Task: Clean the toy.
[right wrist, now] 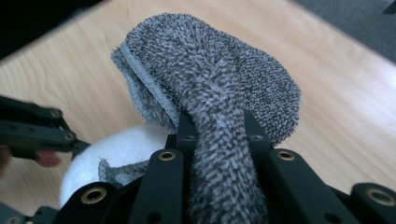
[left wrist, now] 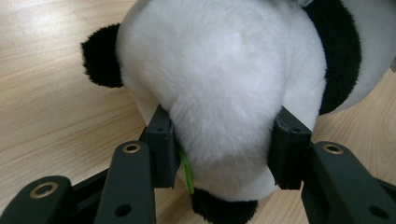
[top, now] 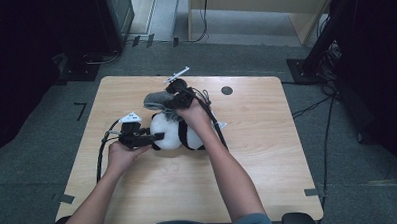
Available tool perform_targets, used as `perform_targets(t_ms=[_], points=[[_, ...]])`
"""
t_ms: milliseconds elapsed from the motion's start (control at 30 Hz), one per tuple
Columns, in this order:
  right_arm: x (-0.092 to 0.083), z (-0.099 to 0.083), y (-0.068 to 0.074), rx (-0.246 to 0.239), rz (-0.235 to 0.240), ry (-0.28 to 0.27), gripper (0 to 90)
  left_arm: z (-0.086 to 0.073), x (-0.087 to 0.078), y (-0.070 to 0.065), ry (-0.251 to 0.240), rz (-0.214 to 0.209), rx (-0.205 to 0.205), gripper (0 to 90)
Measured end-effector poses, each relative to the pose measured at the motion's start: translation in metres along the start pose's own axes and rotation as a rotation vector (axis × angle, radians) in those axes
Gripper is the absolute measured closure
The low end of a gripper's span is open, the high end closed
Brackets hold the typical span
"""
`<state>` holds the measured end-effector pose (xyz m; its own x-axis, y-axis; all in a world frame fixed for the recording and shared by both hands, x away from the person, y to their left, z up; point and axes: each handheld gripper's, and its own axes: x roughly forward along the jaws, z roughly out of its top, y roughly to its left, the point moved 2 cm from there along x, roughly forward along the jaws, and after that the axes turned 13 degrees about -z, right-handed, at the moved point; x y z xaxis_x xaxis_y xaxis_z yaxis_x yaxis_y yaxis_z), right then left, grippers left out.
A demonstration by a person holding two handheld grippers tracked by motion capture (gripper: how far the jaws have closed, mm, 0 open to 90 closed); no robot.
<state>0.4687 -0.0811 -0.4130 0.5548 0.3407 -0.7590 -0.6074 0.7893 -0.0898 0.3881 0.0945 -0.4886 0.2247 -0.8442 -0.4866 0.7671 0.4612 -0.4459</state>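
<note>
A black-and-white panda plush (top: pixel 169 133) lies on the wooden table (top: pixel 268 164), left of centre. My left gripper (top: pixel 157 138) comes in from the left, and its jaws are shut on the plush's white round part (left wrist: pixel 219 70), one on each side. Just above the plush, my right gripper (top: pixel 173 100) is shut on a grey fuzzy cloth (top: pixel 158 99). In the right gripper view the cloth (right wrist: pixel 210 70) bulges out beyond the jaws of the right gripper (right wrist: pixel 217 123), with the white plush (right wrist: pixel 121 144) below it and the left gripper (right wrist: pixel 32 128) at the left edge.
A small black round disc (top: pixel 227 90) sits near the table's far edge. Cables (top: pixel 102 155) trail from both grippers across the tabletop. Dark equipment stands on the floor at the far left and right, with bare wood around the plush.
</note>
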Motion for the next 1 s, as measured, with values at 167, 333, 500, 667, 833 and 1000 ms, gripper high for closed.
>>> perform_targets(t_ms=[167, 333, 500, 667, 833, 1000], points=[[0.004, -0.004, -0.002, -0.042, -0.044, 0.039, 76.7, 0.000, 0.000, 0.001, -0.004, -0.003, -0.013, 52.6], [0.006, -0.020, -0.030, 0.000, -0.088, 0.100, 76.9, 0.000, 0.001, 0.000, -0.006, 0.000, -0.009, 52.8], [-0.002, -0.034, -0.057, 0.063, -0.090, 0.082, 76.8, 0.000, 0.001, 0.000, -0.006, 0.001, -0.011, 52.9], [-0.006, -0.048, -0.076, 0.116, -0.096, 0.072, 76.8, 0.000, 0.001, 0.000, -0.008, -0.003, -0.013, 53.0], [-0.006, -0.065, -0.093, 0.183, -0.097, 0.083, 76.8, 0.000, 0.002, 0.000, -0.014, -0.009, -0.014, 53.0], [-0.003, -0.086, -0.109, 0.267, -0.107, 0.091, 76.8, 0.000, 0.001, 0.000, -0.011, -0.008, -0.014, 53.1]])
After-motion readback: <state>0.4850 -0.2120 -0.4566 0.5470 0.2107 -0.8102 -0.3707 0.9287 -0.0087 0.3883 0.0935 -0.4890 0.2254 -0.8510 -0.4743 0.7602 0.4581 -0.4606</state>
